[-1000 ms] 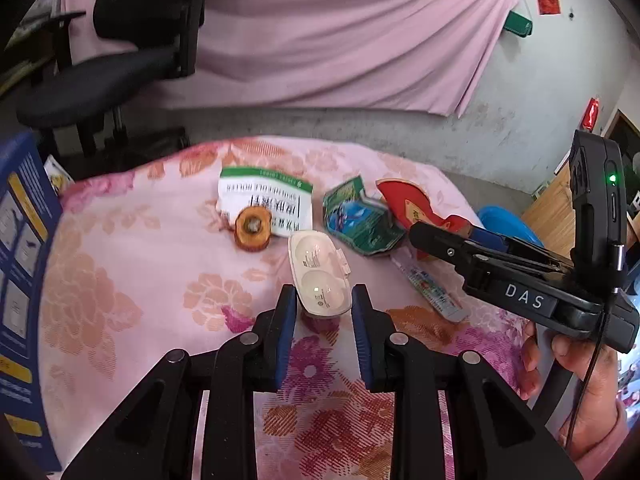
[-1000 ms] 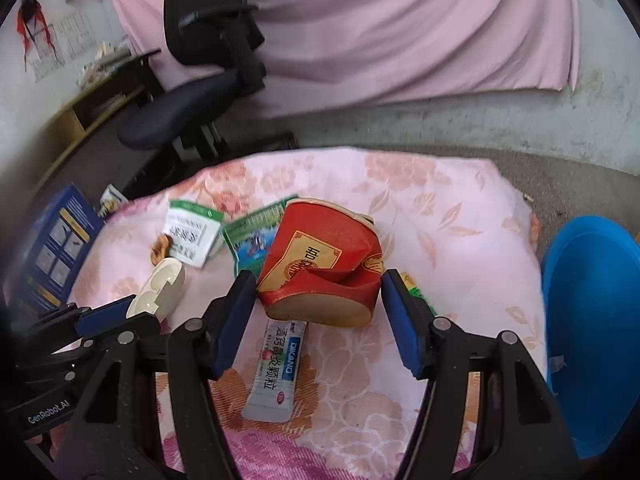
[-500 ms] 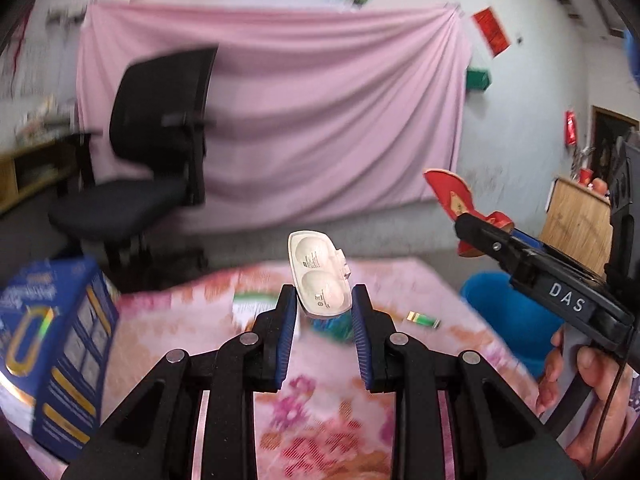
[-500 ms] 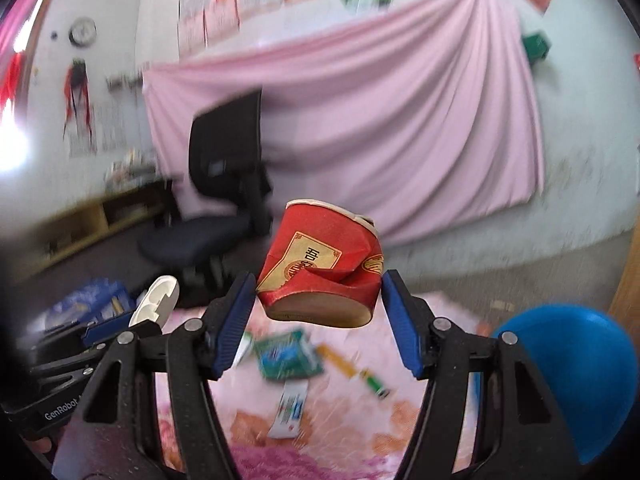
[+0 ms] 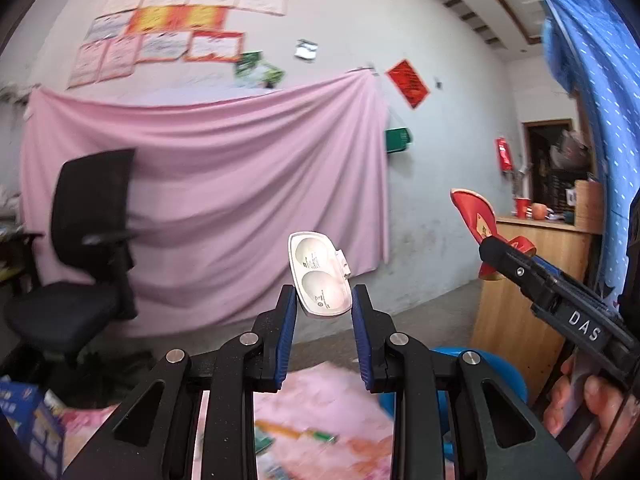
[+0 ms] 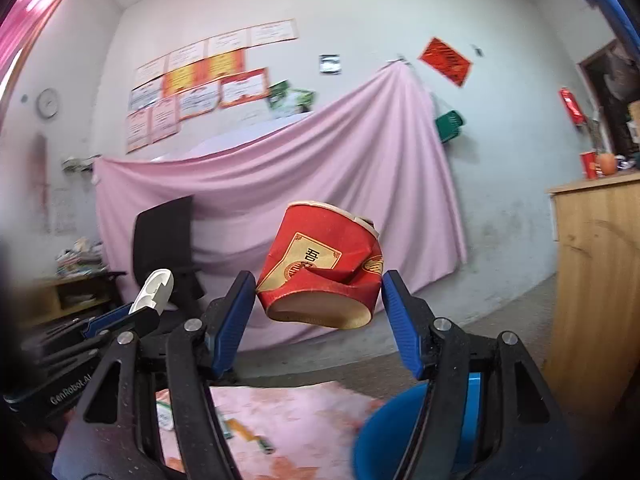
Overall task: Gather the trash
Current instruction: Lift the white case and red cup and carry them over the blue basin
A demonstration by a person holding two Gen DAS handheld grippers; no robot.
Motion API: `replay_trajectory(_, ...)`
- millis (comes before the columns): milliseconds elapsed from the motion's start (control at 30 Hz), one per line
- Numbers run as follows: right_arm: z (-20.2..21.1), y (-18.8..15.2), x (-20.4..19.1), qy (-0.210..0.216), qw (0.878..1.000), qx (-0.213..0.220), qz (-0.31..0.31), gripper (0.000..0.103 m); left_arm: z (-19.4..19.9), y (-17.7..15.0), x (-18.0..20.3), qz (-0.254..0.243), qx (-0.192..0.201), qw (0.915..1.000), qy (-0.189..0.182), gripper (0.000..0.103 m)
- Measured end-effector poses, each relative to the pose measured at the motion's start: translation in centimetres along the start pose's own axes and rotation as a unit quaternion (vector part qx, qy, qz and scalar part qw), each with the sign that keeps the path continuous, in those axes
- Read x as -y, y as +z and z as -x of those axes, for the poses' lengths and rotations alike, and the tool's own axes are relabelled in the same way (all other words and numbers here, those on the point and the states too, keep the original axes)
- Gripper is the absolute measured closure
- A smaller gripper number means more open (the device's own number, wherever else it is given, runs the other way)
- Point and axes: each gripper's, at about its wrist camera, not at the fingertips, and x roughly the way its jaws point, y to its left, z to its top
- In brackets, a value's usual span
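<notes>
Both grippers are raised high above the surface [image 5: 332, 396], which shows low in each view under a pink floral cloth, with their cameras facing the far wall and its pink drape [image 5: 200, 184].

The left gripper [image 5: 323, 312] points forward and slightly up, its blue-padded fingers clenched on the lower end of a white plastic case [image 5: 318, 278]. The case stands nearly upright between the pads, its two oval hollows facing the camera.

The right gripper [image 6: 318, 300] is held level beside it, to the right, gripped by a hand [image 5: 580, 404] seen at the lower right edge of the left view. Its fingers clasp a crushed red paper cup [image 6: 320, 264] by the sides; the cup is tilted, base toward the camera and rim away.

A blue bin [image 6: 388, 432] sits low beside the surface, under the right gripper. Blurred wrappers [image 5: 296, 436] lie on the cloth
</notes>
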Motion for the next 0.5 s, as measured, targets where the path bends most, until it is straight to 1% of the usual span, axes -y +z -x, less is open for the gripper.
replay_trajectory(133, 0.5, 0.6, 3.7, -0.032, 0.999, -0.006, -0.032, 0.017, -2.6, 0.0, 4.0, -0.016, -0.005, 0.9991, -0.038, 0.080)
replay_trajectory(200, 0.2, 0.5, 5.8, -0.044, 0.997, -0.024, -0.062, 0.017, -4.1, -0.4, 5.5, -0.019, -0.020, 0.9982, -0.054, 0.080)
replay_trajectory(367, -0.5, -0.8, 9.9, -0.081, 0.987, -0.076, -0.114, 0.017, -8.0, -1.7, 8.1, -0.016, -0.084, 0.9931, -0.080, 0.080)
replay_trajectory(500, -1.2, -2.0, 11.8, -0.105, 0.979, -0.119, -0.130, 0.017, -11.2, -2.1, 8.9, 0.007, -0.143, 0.9844, -0.102, 0.080)
